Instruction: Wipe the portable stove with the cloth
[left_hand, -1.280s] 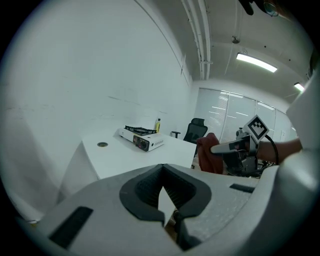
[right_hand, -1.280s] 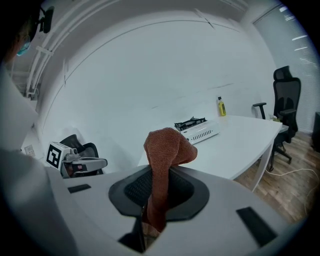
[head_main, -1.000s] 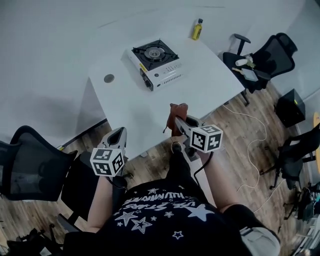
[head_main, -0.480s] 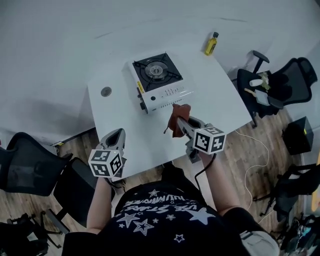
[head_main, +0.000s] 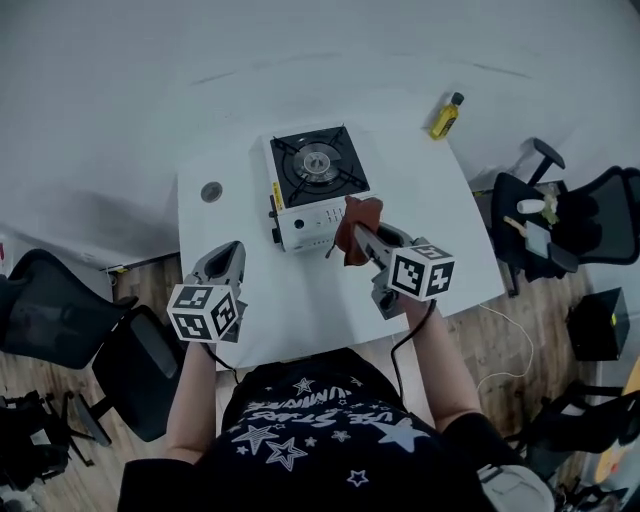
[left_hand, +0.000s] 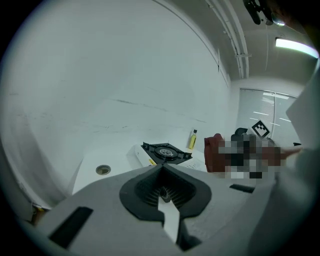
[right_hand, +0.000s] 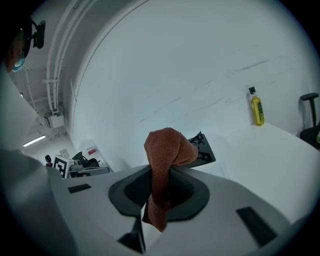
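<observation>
The portable stove (head_main: 312, 185) is white with a black burner top and stands on the white table (head_main: 440, 240); it also shows in the left gripper view (left_hand: 165, 152) and partly behind the cloth (right_hand: 204, 150). My right gripper (head_main: 362, 232) is shut on a rust-brown cloth (head_main: 357, 227), (right_hand: 165, 165), held just in front of the stove's right front corner. The cloth bunches above the jaws and hangs below them. My left gripper (head_main: 228, 262) hovers over the table's left front part, jaws together with nothing between them, well short of the stove.
A yellow bottle (head_main: 446, 115) stands near the table's far right corner, also seen as a bottle (right_hand: 256, 108). A round cable port (head_main: 210, 191) sits left of the stove. Black office chairs (head_main: 560, 225) stand to the right and a chair (head_main: 60, 320) to the left.
The view has shifted toward the table. My right gripper with the cloth has come closer to the stove's front right corner. My left gripper now hangs over the table's left front.
</observation>
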